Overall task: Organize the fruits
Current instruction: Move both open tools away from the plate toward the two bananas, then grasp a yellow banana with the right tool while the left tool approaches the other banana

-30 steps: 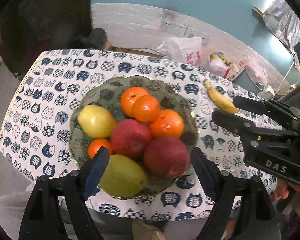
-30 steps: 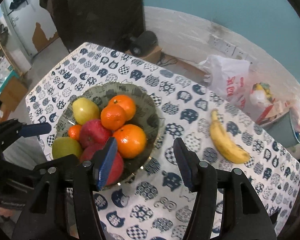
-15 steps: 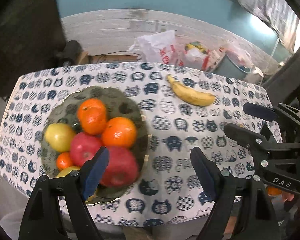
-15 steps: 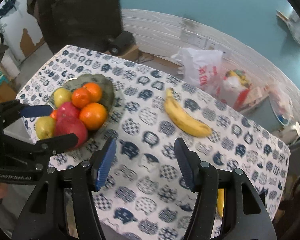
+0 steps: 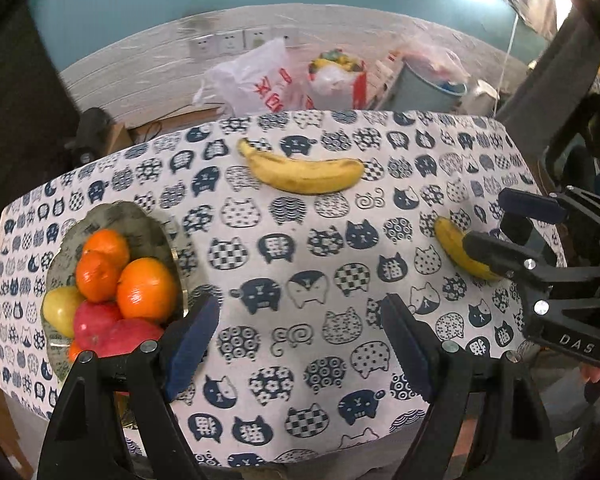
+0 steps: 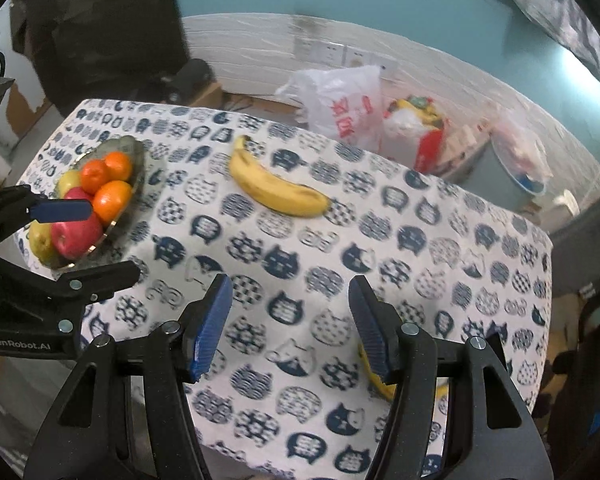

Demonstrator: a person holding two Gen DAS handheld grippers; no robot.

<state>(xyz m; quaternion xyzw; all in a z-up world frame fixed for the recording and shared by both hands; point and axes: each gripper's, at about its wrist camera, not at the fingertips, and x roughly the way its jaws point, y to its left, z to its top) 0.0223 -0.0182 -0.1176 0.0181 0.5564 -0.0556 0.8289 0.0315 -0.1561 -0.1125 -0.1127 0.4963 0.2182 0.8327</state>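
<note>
Currently, status by item, L to R:

Bowl (image 5: 168, 240): far L of bench (image 5: 300, 280), full. Oranges (image 5: 146, 290), red apples (image 5: 112, 334), yellow-green pear (image 5: 60, 308) piled in it. A sec ago it sat centred under the left gripper; now pushed to the L edge of that view.

Left gripper (image 5: 298, 340): jaws wide apart, nothing between them, only bare cloth below. No hold on anything.

Far banana (image 5: 304, 174): lies flat on cloth toward back edge of bench, well apart from bowl, untouched.

Near banana (image 5: 460, 252): R side of bench, close to front edge; the right gripper's arm covers its lower end in the left view.

Right gripper (image 6: 290, 328): jaws about half open, empty. Near banana (image 6: 374, 376) sits just behind its R finger, not between the pads.

Change: both hands have swung R across the bench, away from bowl toward the loose bananas. Jaw gaps approx. as before.

Meaning for task: judged, bowl fruit is done; two bananas remain outside. Right gripper looks set for the near one, but needs to shift R to straddle it.

View diffs: left view shows near banana's upper end and length; right view hides most of it behind a finger. Right view shows the left gripper (image 6: 88, 240) hanging beside the bowl (image 6: 140, 160); also the bench's R edge, which is cut off in the left view.
</note>
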